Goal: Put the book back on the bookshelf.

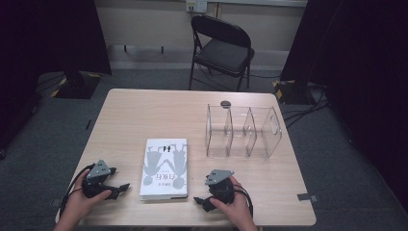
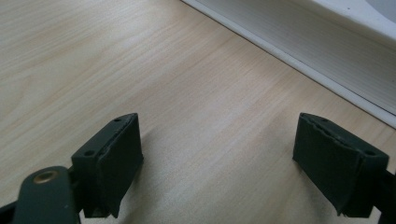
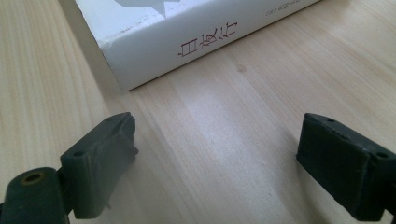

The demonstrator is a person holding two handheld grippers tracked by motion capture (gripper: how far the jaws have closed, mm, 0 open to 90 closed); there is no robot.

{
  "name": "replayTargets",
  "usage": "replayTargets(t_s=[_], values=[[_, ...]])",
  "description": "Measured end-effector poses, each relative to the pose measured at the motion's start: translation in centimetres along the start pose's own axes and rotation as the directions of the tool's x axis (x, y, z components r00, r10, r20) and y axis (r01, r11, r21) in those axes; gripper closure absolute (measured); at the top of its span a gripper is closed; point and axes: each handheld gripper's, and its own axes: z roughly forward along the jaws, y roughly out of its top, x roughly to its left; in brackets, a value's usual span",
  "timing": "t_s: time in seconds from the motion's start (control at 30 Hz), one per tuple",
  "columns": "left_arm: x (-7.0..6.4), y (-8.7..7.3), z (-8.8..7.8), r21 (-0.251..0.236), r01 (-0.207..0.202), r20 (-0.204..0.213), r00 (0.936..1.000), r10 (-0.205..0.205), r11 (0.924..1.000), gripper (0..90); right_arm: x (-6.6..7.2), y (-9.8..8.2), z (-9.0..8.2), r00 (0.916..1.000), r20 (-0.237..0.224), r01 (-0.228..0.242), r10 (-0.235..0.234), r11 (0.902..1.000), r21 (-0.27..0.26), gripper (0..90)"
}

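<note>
Wooden bench [image 1: 125, 115] bearing white book [image 1: 164, 168] flat near front edge, flanked by left tool [image 1: 121, 188] and right tool [image 1: 201, 202], both spread wide, empty; clear divider rack [image 1: 243, 132] beyond

White book [image 1: 164, 168] w/ grey figures, red spine lettering.

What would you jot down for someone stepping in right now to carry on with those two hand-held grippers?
Left gripper: open, empty, on the table left of the book.
Right gripper: open, empty, at the book's near right corner.
White hardcover book with grey figures: flat on the light wooden table, untouched.
Clear plastic divider rack: upright at far right, slots empty.
Done: nothing.
Left: probably grip the book and stand it in the rack.
</note>
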Motion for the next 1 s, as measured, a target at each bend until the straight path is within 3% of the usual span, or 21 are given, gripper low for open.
replayTargets(t_s=[0.17,0.2,0.23,0.47,0.5,0.57,0.6,0.63,0.67,0.7,0.77,0.8,0.83,0.87,0.9,0.93,1.0], values=[[-0.3,0.0,0.1,-0.005,0.009,-0.002,1.0000,-0.009,0.9999,14.5,0.0,0.0,0.0,1.0000,0.000,0.000,0.000,1.0000,0.000,10.3],[-0.3,0.0,0.0,-0.003,-0.006,-0.005,1.0000,0.006,1.0000,13.9,0.0,0.0,0.0,1.0000,0.000,0.000,0.000,1.0000,0.000,10.3],[-0.5,0.0,0.1,-0.003,0.004,0.003,1.0000,-0.004,1.0000,13.6,0.0,0.0,0.0,1.0000,0.000,0.000,0.000,1.0000,0.000,10.3],[-1.3,0.0,0.0,0.006,-0.043,0.050,0.9978,0.043,0.9990,11.7,-0.1,0.0,0.0,1.0000,-0.004,0.004,-0.004,1.0000,0.001,10.2],[-1.4,0.0,0.0,0.009,-0.046,0.068,0.9967,0.045,0.9989,11.4,-0.1,0.0,0.0,0.9999,-0.007,0.008,-0.008,1.0000,-0.003,10.2],[-1.5,0.1,-0.1,0.018,-0.088,0.069,0.9939,0.087,0.9960,11.3,-0.1,0.1,0.1,1.0000,-0.007,0.006,-0.006,1.0000,-0.002,10.2],[-1.9,0.1,-0.1,0.015,-0.070,0.096,0.9931,0.068,0.9975,11.3,-0.1,0.1,0.1,1.0000,-0.007,0.005,-0.005,1.0000,-0.001,10.2],[-1.9,0.1,-0.1,0.015,-0.094,0.097,0.9910,0.092,0.9955,11.6,-0.1,0.1,0.1,1.0000,-0.008,0.004,-0.004,1.0000,-0.001,10.2],[-2.1,0.1,-0.1,0.014,-0.075,0.115,0.9907,0.073,0.9971,13.1,-0.1,0.1,0.1,0.9999,-0.008,0.006,-0.006,1.0000,-0.001,10.2],[-2.1,0.3,-0.3,0.025,-0.115,0.109,0.9877,0.112,0.9930,15.6,-0.2,0.1,0.1,0.9999,-0.009,0.006,-0.006,1.0000,-0.001,10.2],[-2.7,0.3,-0.3,0.024,-0.111,0.134,0.9852,0.107,0.9936,16.1,-0.2,0.1,0.1,0.9999,-0.009,0.006,-0.006,1.0000,-0.001,10.2],[-2.9,0.3,-0.4,0.042,-0.140,0.145,0.9804,0.133,0.9893,16.2,-0.2,0.1,0.1,0.9999,-0.009,0.007,-0.007,1.0000,-0.001,10.2],[-3.2,0.3,-0.4,0.038,-0.128,0.152,0.9810,0.121,0.9910,16.5,-0.2,0.1,0.1,0.9999,-0.009,0.006,-0.006,1.0000,-0.001,10.2],[-3.5,0.4,-0.5,0.041,-0.145,0.161,0.9773,0.137,0.9885,17.1,-0.2,0.1,0.1,0.9999,-0.008,0.006,-0.006,1.0000,0.000,10.2],[-3.8,0.3,-0.4,0.022,-0.145,0.154,0.9781,0.140,0.9892,17.8,-0.2,0.1,0.1,0.9999,-0.009,0.006,-0.006,1.0000,-0.001,10.2],[-4.0,0.3,-0.5,0.036,-0.174,0.160,0.9731,0.166,0.9840,17.8,-0.2,0.1,0.1,0.9999,-0.009,0.006,-0.006,1.0000,-0.001,10.2],[-4.7,0.3,-0.5,0.024,-0.162,0.168,0.9735,0.155,0.9866,18.4,-0.2,0.1,0.1,0.9999,-0.008,0.007,-0.007,1.0000,-0.001,10.3]])
